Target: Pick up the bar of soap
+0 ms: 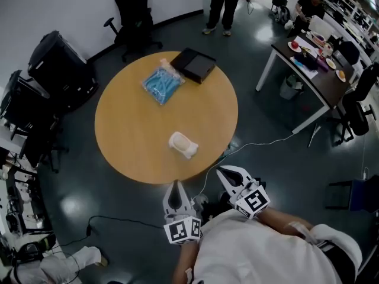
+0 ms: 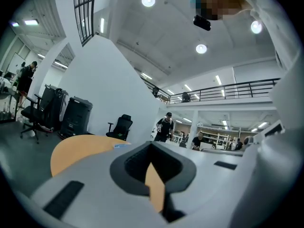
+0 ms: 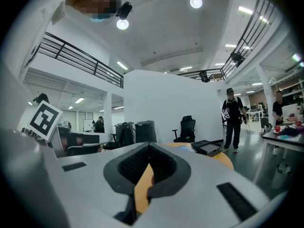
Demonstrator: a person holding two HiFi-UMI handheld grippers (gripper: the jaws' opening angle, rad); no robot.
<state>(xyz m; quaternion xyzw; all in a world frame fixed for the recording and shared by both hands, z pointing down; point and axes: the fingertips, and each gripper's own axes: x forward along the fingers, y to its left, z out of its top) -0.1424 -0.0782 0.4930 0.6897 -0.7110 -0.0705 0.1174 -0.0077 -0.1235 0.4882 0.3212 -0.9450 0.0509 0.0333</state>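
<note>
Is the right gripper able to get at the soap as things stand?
Probably yes: the soap lies near the table edge, with only bare table between it and the right gripper, whose shut jaws must open first.

We take the round table point(image 1: 124, 141) as our landmark. On it, the bar of soap point(image 1: 183, 145) lies towards the edge nearest us, right of the table's centre. At the table's far side lies a packet point(image 1: 162, 83), with a flat case point(image 1: 193, 64) just beside it on the right, at the far rim. Off the table's near edge we hold the left gripper point(image 1: 176, 187) and, to its right, the right gripper point(image 1: 223, 172). Beyond the table's far rim stands an office chair point(image 1: 135, 16). A desk point(image 1: 323, 84) stands well to the table's right.
</note>
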